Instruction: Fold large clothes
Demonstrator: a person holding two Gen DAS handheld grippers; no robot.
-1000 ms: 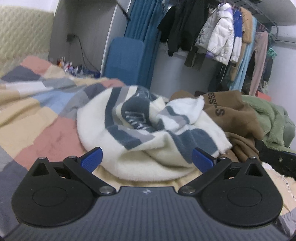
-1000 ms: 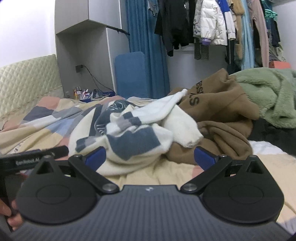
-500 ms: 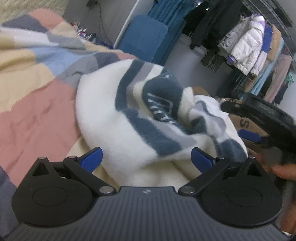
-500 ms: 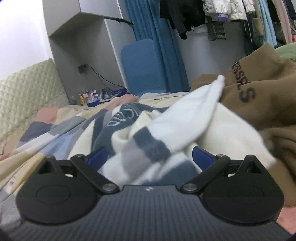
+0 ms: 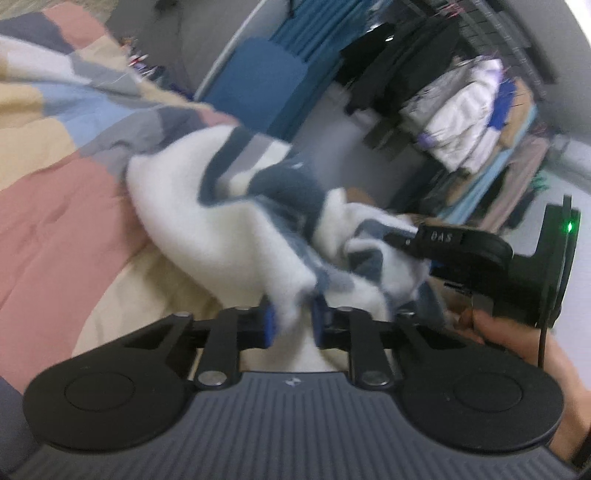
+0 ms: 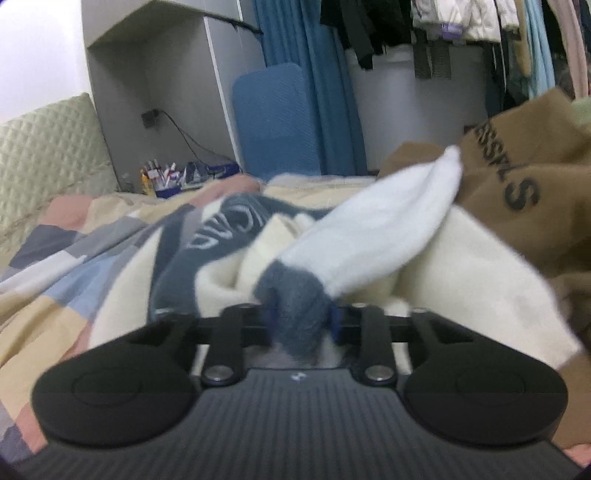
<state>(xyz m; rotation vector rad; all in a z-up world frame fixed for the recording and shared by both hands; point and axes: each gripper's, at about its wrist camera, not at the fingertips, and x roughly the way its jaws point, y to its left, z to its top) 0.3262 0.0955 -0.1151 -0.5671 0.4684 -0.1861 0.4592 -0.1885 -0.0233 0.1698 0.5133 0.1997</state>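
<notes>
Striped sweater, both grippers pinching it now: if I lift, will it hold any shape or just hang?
Probably just hang: the striped sweater lies crumpled in soft folds. Its fuzzy knit bunches thickly inside the left hand-held gripper and the right hand-held gripper, so slipping seems unlikely. It looks bulky; expect loose parts to drag across the quilt.

We see a patchwork quilt (image 6: 55, 280) spread over the bed, a quilted headboard (image 6: 44, 147), a blue chair back (image 6: 277, 118) beside teal curtains (image 6: 295, 33), coats on a rail (image 5: 461, 110), and small bottles (image 6: 162, 177) near a wall socket (image 6: 149, 118).
</notes>
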